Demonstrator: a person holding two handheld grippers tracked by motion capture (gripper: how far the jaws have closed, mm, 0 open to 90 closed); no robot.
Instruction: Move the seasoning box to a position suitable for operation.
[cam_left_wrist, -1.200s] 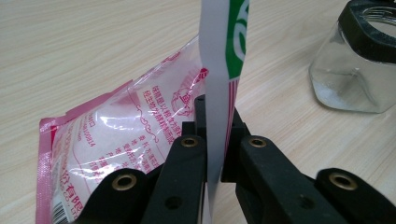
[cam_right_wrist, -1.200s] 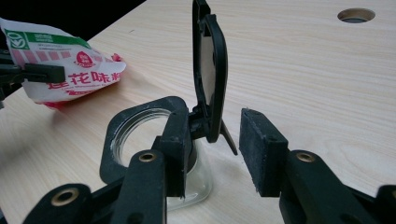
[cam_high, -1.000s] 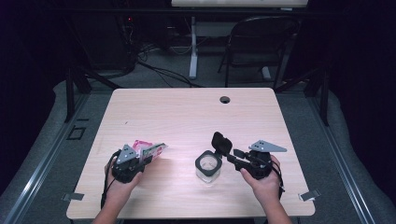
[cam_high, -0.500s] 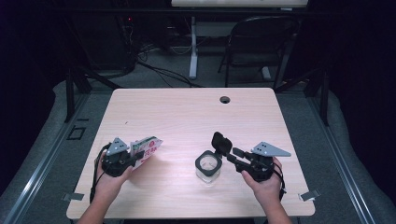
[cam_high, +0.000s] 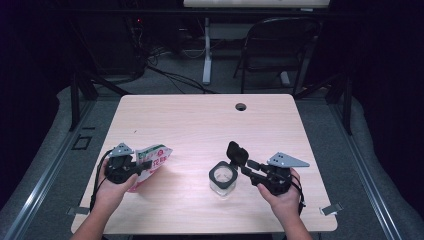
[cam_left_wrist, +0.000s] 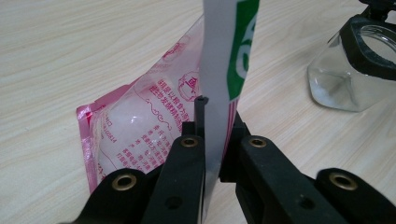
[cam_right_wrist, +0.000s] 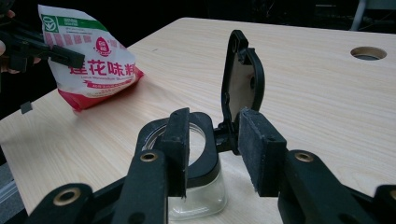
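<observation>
At the lower left of the high view, the left gripper has its fingers clamped on the top edge of a pink and white bag. The bag's bottom corner rests on the counter. At the lower right, the right gripper has its fingers apart. They sit on both sides of the hinge of a small glass jar, at the jar's black rim. The jar's black lid stands flipped up. The jar stands in the lower middle, well apart from the bag.
</observation>
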